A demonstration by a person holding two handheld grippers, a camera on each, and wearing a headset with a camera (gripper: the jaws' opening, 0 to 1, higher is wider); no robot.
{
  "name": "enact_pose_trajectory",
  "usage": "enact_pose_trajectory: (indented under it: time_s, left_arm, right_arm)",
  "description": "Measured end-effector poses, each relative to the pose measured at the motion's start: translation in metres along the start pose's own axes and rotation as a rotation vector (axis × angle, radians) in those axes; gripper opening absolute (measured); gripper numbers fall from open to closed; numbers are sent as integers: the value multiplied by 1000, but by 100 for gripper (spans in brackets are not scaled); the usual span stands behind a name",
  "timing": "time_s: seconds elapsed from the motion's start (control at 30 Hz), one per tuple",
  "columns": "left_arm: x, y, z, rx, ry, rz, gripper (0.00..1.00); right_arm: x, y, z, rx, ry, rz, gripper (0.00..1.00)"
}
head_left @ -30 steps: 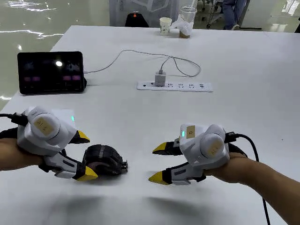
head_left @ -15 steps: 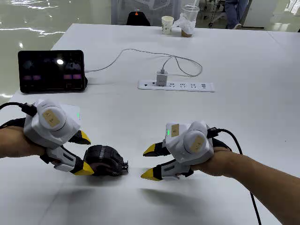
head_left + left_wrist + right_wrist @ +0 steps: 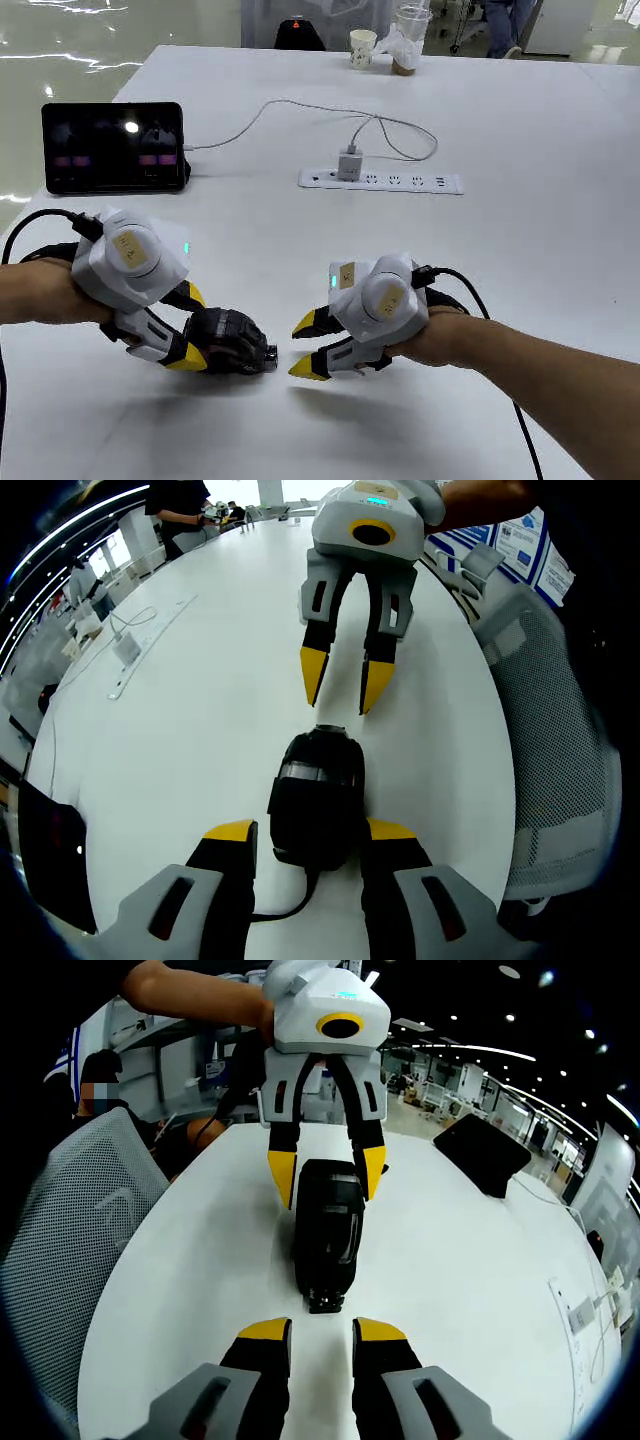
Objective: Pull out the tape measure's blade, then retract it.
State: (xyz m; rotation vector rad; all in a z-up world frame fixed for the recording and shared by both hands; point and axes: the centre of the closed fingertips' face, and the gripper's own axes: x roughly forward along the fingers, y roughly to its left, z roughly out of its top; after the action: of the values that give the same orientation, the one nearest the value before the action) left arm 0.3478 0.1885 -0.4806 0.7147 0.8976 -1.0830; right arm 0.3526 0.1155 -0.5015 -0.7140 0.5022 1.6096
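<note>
In the head view the rear of the tape measure is hidden behind the left gripper, and the person's forearms are cut off at the picture's sides. The small hook at the case's mouth is hard to make out there. It is seen more plainly in the right gripper view, at the end of the case facing that gripper.

The white table lies bare around both grippers. Its left edge runs close by at 9 o'clock of the left hand. In the left gripper view a rounded table edge is seen with a mesh chair just beyond it. A tablet at 11 o'clock, a power strip at 12 o'clock and a paper cup at the far edge are all well apart from the work.

The tape measure lies on the table at 7 o'clock of the head view, its black case pinched from both sides by the left gripper's yellow-tipped jaws. The right gripper is held at 3 o'clock of the case, its jaws a little spread with nothing between them, their tips near the hook but apart from it.
</note>
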Motion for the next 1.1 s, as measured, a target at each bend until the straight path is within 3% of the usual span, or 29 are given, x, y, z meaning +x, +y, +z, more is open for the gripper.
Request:
enact_pose_trajectory:
  time_s: [0.13,0.53,1.1]
  left_arm:
    - [6,3,-3,34,30,-4,34]
    - [11,0,-4,57,51,-41,30]
    - [17,3,-7,69,46,-47,30]
  right_arm:
    - [7,0,1,-3,11,17,20]
    - [21,0,-1,6,34,39,16]
    - [31,-1,1,17,39,65,13]
